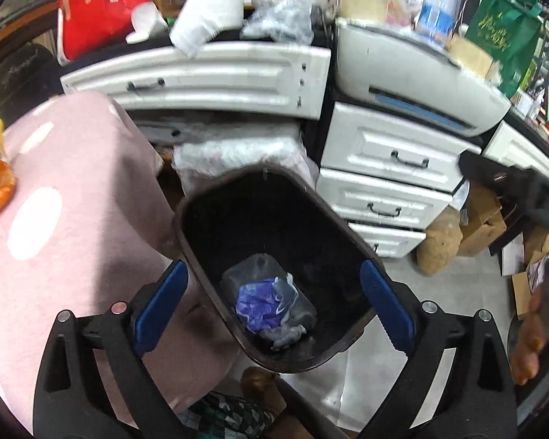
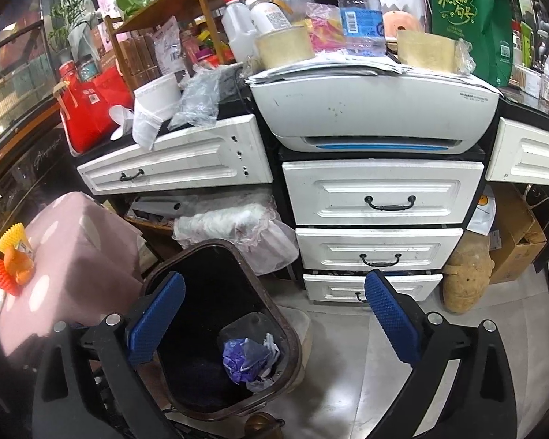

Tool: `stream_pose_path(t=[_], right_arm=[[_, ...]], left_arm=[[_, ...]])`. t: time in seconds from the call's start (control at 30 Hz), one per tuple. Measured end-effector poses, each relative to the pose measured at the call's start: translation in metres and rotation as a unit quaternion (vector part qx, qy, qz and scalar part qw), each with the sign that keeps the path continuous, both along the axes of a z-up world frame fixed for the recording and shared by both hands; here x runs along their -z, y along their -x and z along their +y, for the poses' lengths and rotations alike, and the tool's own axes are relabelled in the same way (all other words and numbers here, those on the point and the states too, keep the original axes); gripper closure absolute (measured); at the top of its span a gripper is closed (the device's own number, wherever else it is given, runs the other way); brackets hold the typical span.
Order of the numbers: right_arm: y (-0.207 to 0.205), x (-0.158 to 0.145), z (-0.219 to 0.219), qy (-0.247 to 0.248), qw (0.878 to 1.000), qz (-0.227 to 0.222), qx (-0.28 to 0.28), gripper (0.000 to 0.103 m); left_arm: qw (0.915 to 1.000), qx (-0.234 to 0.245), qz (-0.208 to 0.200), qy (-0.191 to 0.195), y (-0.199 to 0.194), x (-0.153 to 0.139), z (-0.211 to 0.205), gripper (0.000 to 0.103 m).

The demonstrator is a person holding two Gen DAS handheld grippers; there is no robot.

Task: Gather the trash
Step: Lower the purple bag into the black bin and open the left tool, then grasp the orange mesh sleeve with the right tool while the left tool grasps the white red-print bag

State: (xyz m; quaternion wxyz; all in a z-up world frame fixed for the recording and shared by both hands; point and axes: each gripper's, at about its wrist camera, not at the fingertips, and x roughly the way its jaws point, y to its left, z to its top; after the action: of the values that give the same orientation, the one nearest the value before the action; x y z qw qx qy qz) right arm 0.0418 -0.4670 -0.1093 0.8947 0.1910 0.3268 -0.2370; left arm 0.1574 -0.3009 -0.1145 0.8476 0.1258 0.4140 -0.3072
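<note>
A dark brown trash bin (image 1: 186, 226) (image 2: 292, 347) stands on the floor with its mouth open. At its bottom lie a clear plastic container (image 1: 254, 269) (image 2: 245, 323) and a crumpled purple wrapper (image 1: 260, 301) (image 2: 243, 360) with grey scraps. My left gripper (image 1: 274, 305) hangs right above the bin, open, blue pads (image 1: 161, 303) wide apart and nothing between them. My right gripper (image 2: 274, 323) hovers over the bin's right rim and the floor, also open and empty.
A pink dotted cloth (image 1: 73, 219) (image 2: 73, 256) covers a seat left of the bin, with orange foam netting (image 2: 12, 256) on it. White drawers (image 2: 377, 194) and a printer (image 2: 373, 109) stand behind. Bottles, cups and bags crowd the counter. Cardboard boxes (image 2: 516, 241) sit right.
</note>
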Motion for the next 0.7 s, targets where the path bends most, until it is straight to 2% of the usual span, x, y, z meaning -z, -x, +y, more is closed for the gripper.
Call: stream_pose_path(t=[0.4, 0.53, 0.7], right_arm=[[-0.007, -0.02, 0.022, 0.014, 0.999, -0.014, -0.034, 0.006], [-0.012, -0.03, 0.036, 0.024, 0.998, -0.023, -0.059, 0.006], [-0.023, -0.045, 0.059, 0.032, 0.993, -0.039, -0.102, 0.006]], left_arm=[[0.996, 0.03, -0.037, 0.075, 0.036, -0.069, 0.034, 0.007], [0.9945, 0.017, -0.057, 0.086, 0.04, -0.083, 0.054, 0.006], [0.9941, -0.009, -0.063, 0.088, 0.037, -0.089, 0.088, 0.006]])
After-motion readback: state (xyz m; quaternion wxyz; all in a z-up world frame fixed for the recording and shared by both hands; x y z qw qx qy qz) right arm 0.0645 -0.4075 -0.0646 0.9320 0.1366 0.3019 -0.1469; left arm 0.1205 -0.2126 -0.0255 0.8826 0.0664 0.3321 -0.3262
